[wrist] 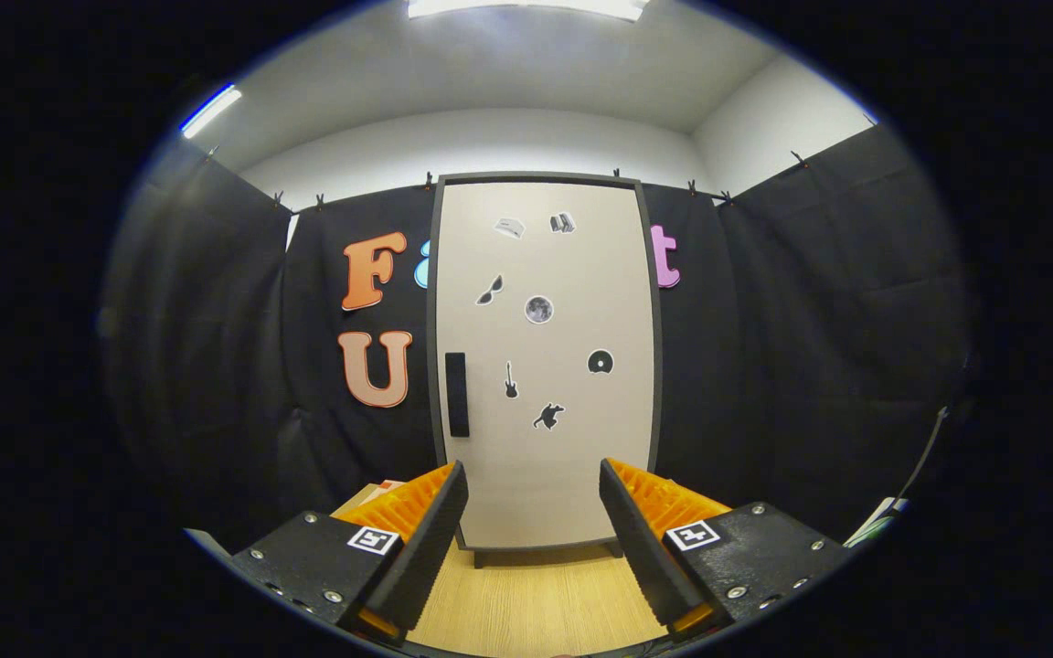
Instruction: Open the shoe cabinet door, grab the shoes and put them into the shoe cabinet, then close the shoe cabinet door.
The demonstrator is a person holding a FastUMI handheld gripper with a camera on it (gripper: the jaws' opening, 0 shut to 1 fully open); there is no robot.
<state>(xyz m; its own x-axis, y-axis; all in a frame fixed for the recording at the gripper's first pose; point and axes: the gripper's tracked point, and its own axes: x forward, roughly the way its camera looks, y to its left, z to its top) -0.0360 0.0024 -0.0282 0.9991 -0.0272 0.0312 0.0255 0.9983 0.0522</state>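
Nearest, the gripper (534,512), jaws spread wide and holding nothing, hovering over a pale wood table (536,603). Beyond and between the fingers, the shoe cabinet (545,366) standing upright on the table against the black cloth wall, its door (581,457) fully closed. On the door's left edge, a dark vertical handle (457,394), roughly mid-height, well ahead of the left finger. Step in hand, by judgement: opening the door, not yet begun. Best approached by shifting left to line the handle up between the jaws, closing on it squarely along its length, then pulling in an arc that follows the hinge, presumably on the right side, rather than straight back, so the cabinet is not dragged or tipped. No shoes to be made out here. Small decorative stickers (538,309) scattered over the door, pictures rather than words; square black-and-white markers on the gripper body; no brand name or readable writing on the cabinet.
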